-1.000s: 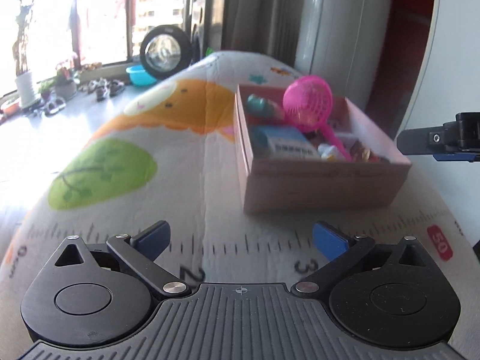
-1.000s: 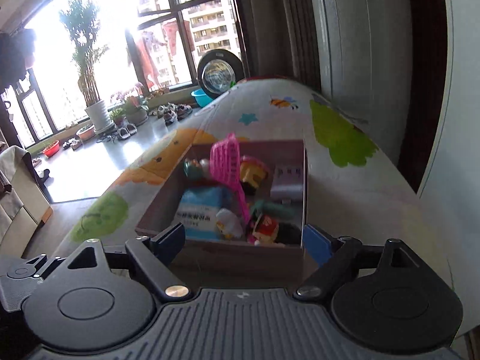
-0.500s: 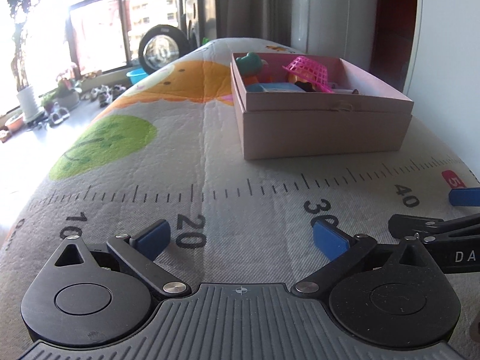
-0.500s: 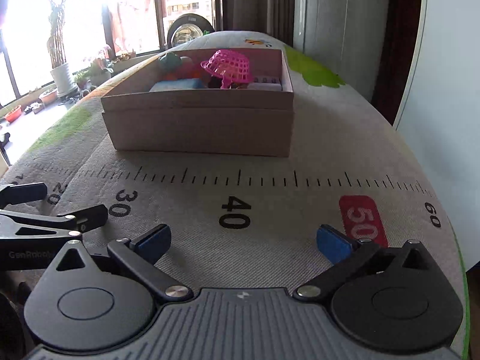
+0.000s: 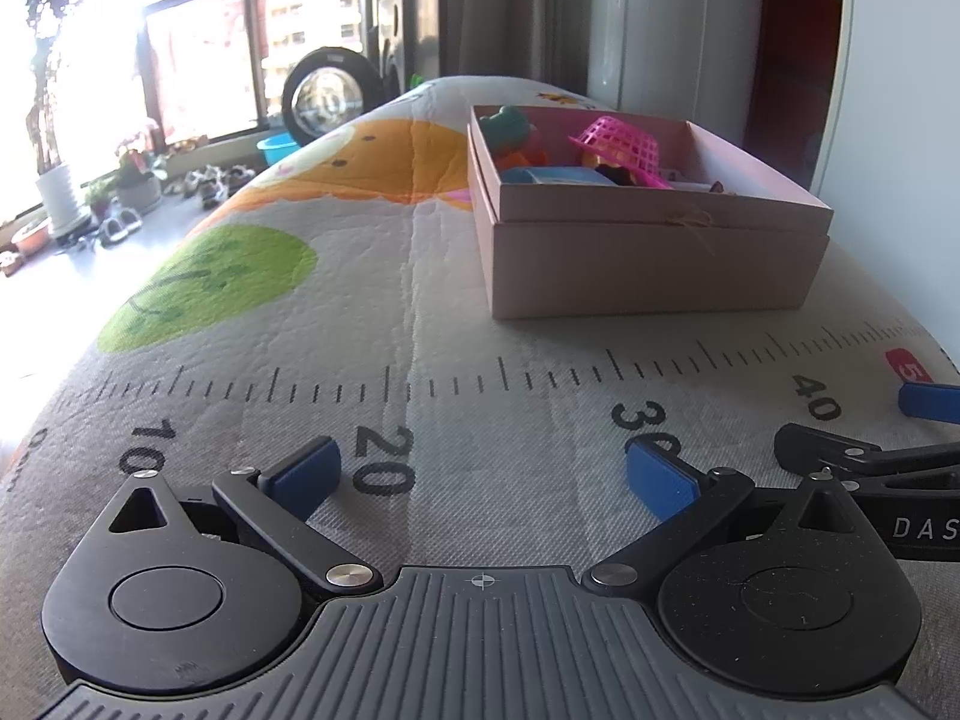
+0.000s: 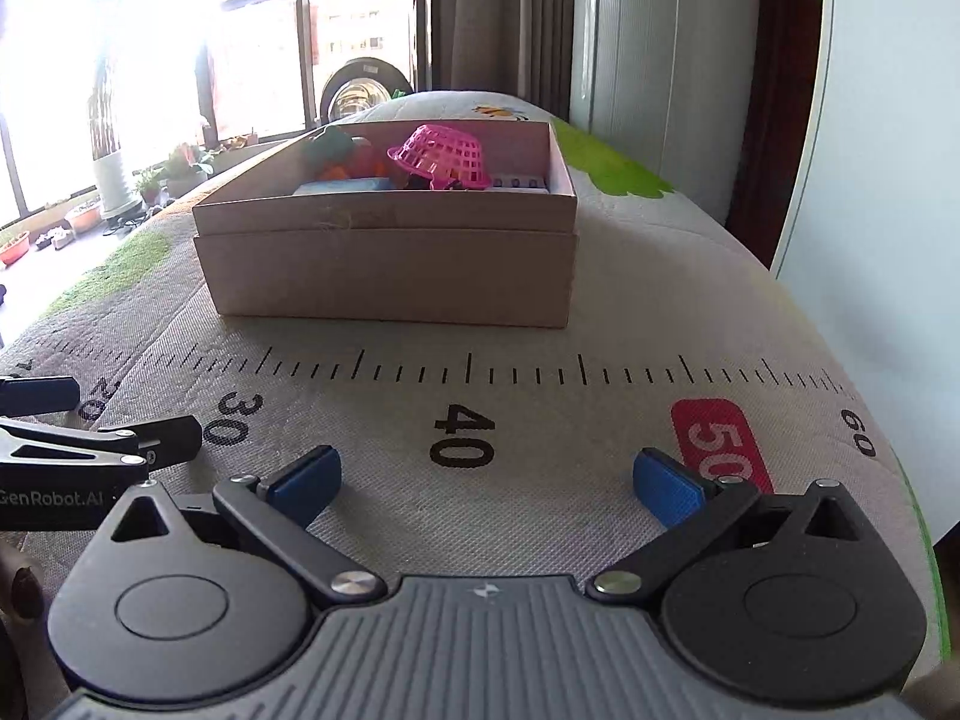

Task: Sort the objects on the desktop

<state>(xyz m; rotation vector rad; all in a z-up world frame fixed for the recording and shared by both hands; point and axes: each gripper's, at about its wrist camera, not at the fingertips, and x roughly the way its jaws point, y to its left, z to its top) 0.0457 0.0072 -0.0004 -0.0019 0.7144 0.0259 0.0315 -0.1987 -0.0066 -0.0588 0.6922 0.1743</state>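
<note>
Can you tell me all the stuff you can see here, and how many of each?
cardboard box: 1, pinkish brown, open, on the mat ahead
pink basket: 1, upside down in the box
green toy: 1, box's far left corner
light blue packet: 1, in the box
mat: 1, grey, printed ruler, under everything
left gripper: 1, black, blue pads, open
right gripper: 1, black, blue pads, open
</note>
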